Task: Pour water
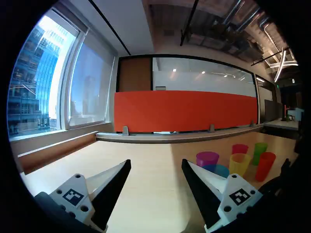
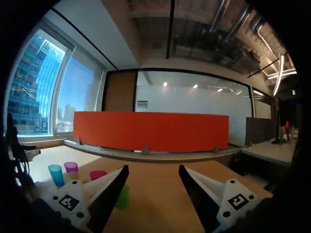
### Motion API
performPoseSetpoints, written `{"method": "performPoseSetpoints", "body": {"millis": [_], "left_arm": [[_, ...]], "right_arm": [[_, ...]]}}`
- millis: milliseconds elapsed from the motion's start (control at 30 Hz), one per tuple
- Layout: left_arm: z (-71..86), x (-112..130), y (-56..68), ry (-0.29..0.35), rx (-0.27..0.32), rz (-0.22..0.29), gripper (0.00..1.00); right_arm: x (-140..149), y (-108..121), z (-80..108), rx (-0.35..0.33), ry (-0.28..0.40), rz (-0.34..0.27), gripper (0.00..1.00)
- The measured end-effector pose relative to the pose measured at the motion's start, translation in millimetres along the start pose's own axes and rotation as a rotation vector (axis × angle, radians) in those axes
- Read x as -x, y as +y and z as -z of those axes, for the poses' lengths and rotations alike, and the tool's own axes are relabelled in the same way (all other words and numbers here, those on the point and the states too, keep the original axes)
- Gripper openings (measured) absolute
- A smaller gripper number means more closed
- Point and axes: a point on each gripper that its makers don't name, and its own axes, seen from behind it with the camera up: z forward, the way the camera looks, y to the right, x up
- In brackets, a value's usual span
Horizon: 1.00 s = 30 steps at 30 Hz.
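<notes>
No legible text, coded square markers (image 1: pixel 73 197) on the jaws, small wall sign (image 2: pixel 142 103) too blurred to read

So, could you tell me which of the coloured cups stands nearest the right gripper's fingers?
The green cup, sitting right beside a finger of the right gripper. The blue cup, purple cup and pink cup stand farther back.

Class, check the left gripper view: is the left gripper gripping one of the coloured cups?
No, the left gripper is open with nothing between its fingers, and the cups stand on the table to its right.
</notes>
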Motion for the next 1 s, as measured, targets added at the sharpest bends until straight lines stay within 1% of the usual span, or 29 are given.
{"method": "performPoseSetpoints", "body": {"millis": [167,300,400,667,867,1000], "left_arm": [[0.0,0,-0.6,0.0,0.0,0.0,0.97],[-0.3,0,-0.3,0.0,0.0,0.0,0.97],[-0.3,0,-0.5,0.0,0.0,0.0,0.97],[0.2,0,-0.5,0.0,0.0,0.0,0.97],[0.0,0,-0.7,0.0,0.0,0.0,0.97],[0.1,0,-1.2,0.0,0.0,0.0,0.97]], "right_arm": [[4,8,-11.9,0.031,0.008,-0.015,0.99],[10,13,-19.7,0.056,0.019,-0.013,1.0],[16,13,-22.9,0.054,0.023,-0.008,1.0],[42,5,-29.0,0.049,0.001,-0.044,1.0],[54,-1,-30.9,0.049,-0.004,-0.05,1.0],[63,0,-31.8,0.056,-0.01,-0.06,1.0]]}}
